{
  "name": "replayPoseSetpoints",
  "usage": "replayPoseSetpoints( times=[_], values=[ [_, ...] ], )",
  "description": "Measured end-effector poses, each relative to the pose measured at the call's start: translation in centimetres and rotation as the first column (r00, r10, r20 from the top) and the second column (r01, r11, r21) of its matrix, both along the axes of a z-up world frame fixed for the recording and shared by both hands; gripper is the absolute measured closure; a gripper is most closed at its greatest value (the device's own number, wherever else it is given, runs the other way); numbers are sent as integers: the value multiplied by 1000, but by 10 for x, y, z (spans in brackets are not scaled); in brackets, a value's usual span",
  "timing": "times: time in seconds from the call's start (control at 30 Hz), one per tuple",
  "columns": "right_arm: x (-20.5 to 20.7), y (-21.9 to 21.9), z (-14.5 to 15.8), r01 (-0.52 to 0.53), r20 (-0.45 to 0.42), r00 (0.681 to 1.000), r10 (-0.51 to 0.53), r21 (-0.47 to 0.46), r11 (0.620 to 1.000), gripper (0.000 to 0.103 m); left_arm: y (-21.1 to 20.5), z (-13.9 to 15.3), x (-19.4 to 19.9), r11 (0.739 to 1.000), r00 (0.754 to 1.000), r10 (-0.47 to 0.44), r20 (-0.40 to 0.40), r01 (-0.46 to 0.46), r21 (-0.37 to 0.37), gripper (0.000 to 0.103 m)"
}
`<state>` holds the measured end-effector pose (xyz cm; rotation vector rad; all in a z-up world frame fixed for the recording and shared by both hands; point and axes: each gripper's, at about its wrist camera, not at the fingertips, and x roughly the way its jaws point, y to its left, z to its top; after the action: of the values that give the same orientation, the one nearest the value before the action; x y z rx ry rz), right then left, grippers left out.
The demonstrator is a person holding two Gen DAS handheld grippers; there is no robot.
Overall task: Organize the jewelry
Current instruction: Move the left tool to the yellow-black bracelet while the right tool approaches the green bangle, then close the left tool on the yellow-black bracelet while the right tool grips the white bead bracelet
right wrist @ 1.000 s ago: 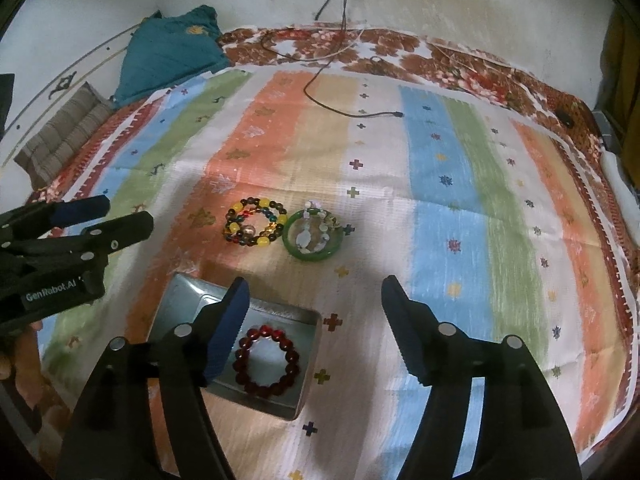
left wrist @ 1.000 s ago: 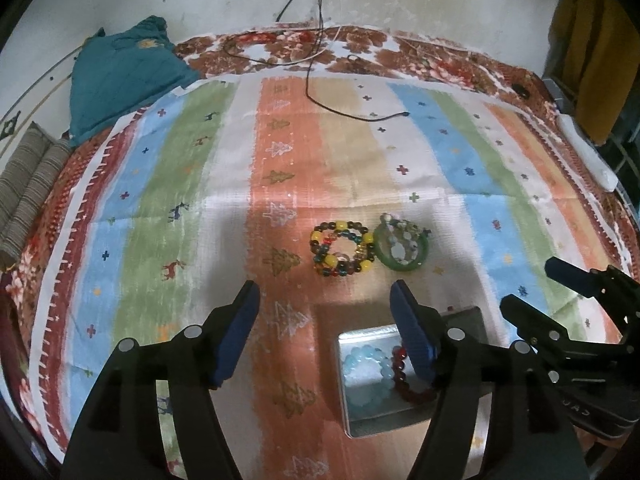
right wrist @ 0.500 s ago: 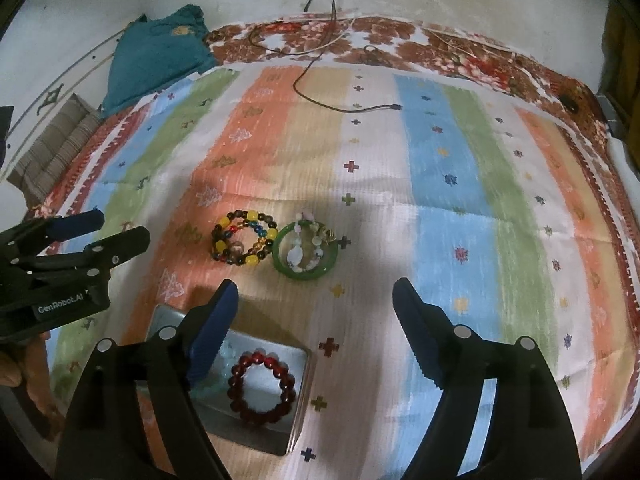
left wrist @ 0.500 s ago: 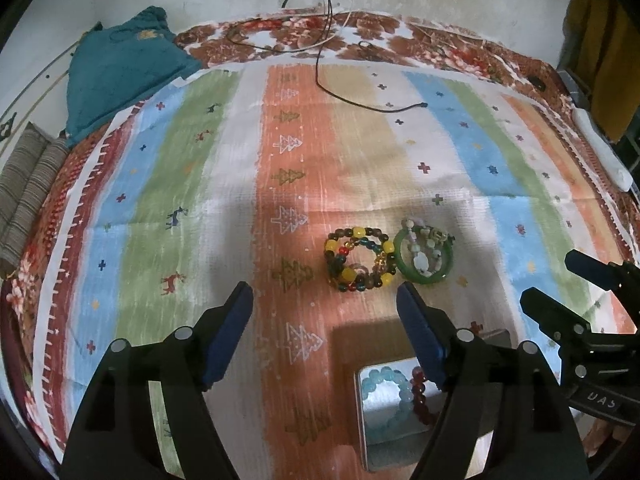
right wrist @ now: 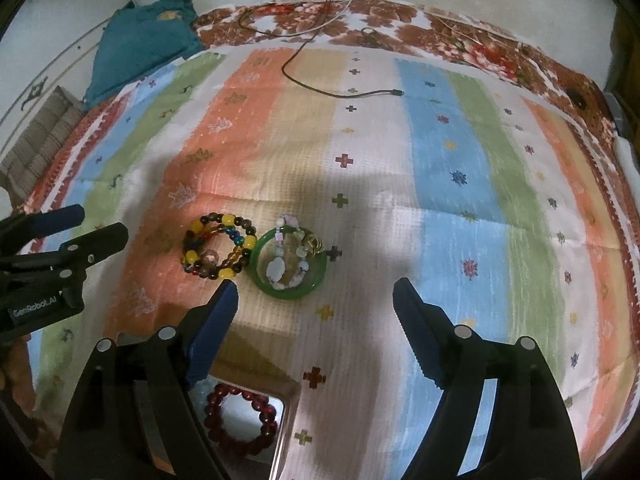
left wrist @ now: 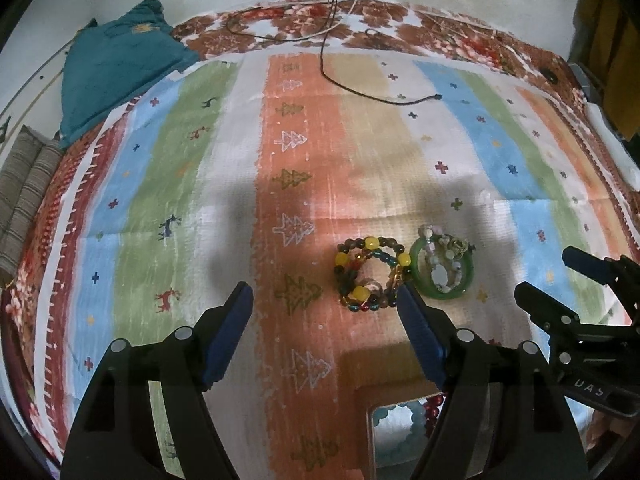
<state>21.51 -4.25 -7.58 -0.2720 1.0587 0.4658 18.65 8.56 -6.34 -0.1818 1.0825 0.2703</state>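
A multicolour bead bracelet lies on the striped cloth next to a green bangle with pale beads inside it. A metal tin at the near edge holds a dark red bead bracelet and a light blue one. My left gripper is open and empty, its right finger tip close to the bead bracelet. My right gripper is open and empty, just short of the bangle.
A black cable lies on the far part of the cloth. A teal cushion sits at the far left. A folded striped fabric lies at the left edge.
Both grippers have moved forward towards the bracelets; the tin has slid down to the bottom of both views. Both stay open.
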Motion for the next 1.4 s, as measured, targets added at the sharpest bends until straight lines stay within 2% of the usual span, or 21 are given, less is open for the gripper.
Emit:
replayPoseSetpoints(
  times=[0.5,1.4],
  values=[
    [24,16,-31,-33,-31,999,32,-40,999,23,19,-29,26,1000,998,15,-61,-16,-12,29],
    [59,27,-51,-37,-63,997,34,-47,998,23,22,-60,58,999,990,-37,-135,34,-24,32]
  ],
)
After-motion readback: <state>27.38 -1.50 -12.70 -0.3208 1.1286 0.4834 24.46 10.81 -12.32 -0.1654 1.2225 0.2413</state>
